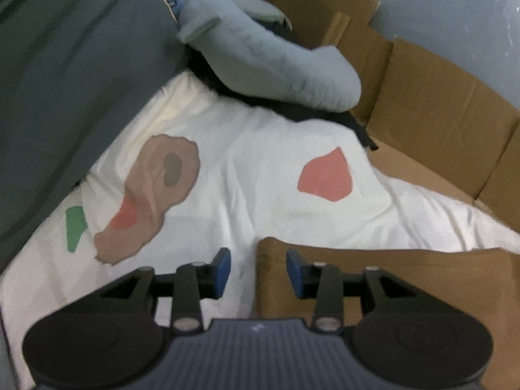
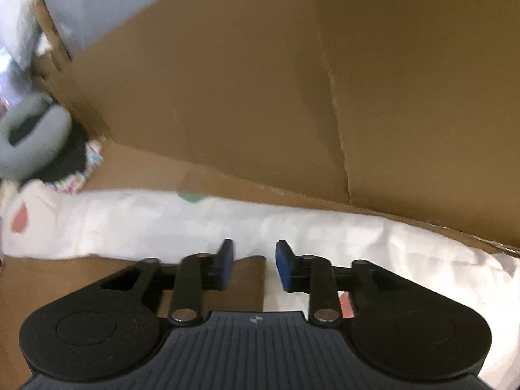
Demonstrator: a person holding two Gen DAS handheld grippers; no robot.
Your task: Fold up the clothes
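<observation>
Over rumpled white printed cloth [image 1: 253, 169] on brown cardboard [image 2: 227, 91], both claws [image 1: 258, 271] [image 2: 254, 265] gape, released.

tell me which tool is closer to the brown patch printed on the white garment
Left. The left tool hovers open just beside the brown patch. The right tool, also open, faces plain white garment; no brown patch shows there.

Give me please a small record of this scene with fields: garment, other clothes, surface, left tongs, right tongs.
garment: white garment with coloured patches, spread out, a cardboard sheet lying over its near part
other clothes: light blue garment heaped beyond the white one; dark green cloth to its left
surface: cardboard floor with cardboard walls behind
left tongs: open, empty, above the cardboard sheet's edge
right tongs: open, empty, above the white garment's edge
</observation>
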